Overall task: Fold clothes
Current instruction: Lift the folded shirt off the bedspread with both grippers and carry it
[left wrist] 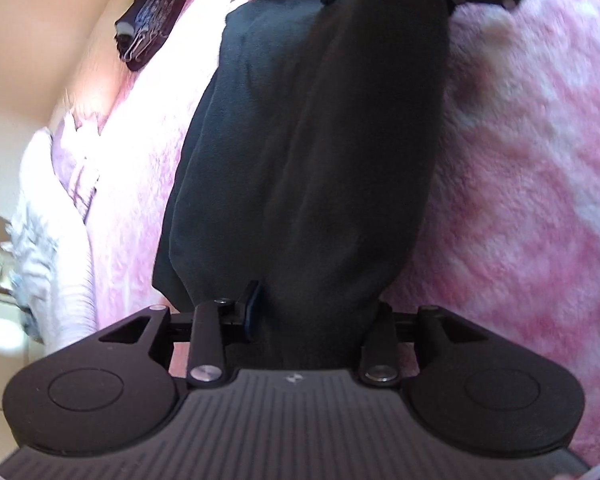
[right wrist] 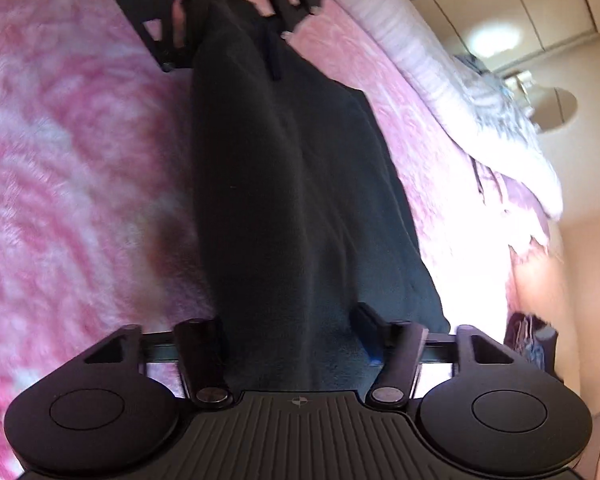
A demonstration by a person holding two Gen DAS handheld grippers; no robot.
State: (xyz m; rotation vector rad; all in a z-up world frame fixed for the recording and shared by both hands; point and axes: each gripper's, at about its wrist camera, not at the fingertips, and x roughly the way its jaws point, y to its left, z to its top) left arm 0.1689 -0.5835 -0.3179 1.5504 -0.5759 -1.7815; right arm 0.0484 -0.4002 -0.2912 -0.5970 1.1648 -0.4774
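Two grippers | dark garment point(left wrist: 320, 140) between fingers point(left wrist: 252, 308) of each | pink blanket point(left wrist: 520, 160) beneath

A dark charcoal garment point(left wrist: 320, 152) of soft, fleecy cloth stretches in a long band between the two views, one end at each camera. It is gathered lengthwise into a thick raised fold, with a flatter layer spreading out beside it on the pink and white fluffy blanket point(left wrist: 520, 184). A dark blue drawstring point(right wrist: 271, 60) lies on its far end in the right wrist view. Motion blur hides any seams
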